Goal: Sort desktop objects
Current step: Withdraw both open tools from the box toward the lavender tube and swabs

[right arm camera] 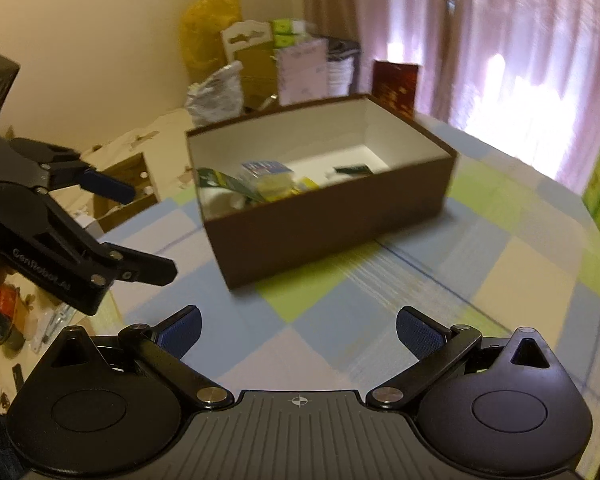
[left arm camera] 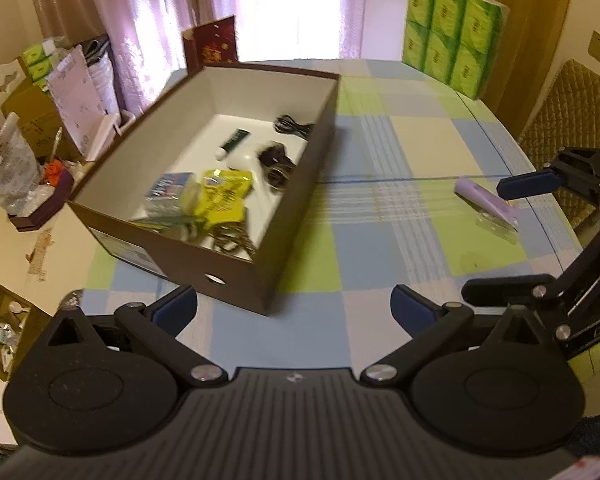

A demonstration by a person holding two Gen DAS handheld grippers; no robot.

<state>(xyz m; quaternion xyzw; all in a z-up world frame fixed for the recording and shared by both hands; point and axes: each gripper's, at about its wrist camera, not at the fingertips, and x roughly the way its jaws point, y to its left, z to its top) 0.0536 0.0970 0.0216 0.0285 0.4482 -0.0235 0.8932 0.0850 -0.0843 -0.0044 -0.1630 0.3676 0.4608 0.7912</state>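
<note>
A brown box (left arm camera: 292,216) is sitting open on the checked tablecloth (left arm camera: 380,248), holding a yellow packet (left arm camera: 224,192), a green tube (left arm camera: 234,142), a black cable (left arm camera: 294,125) and other small items. The left gripper (left arm camera: 294,306) is hovering before the box's near corner, jaws spread wide and empty. To its right a purple tube (left arm camera: 486,202) is lying on the cloth, well apart from the box, just beside one blue-padded finger of the right gripper (right arm camera: 298,330), whose jaws are also standing apart and empty. Green tissue packs (left arm camera: 452,36) are standing at the far edge; clutter is crowding the side table left of the box.
</note>
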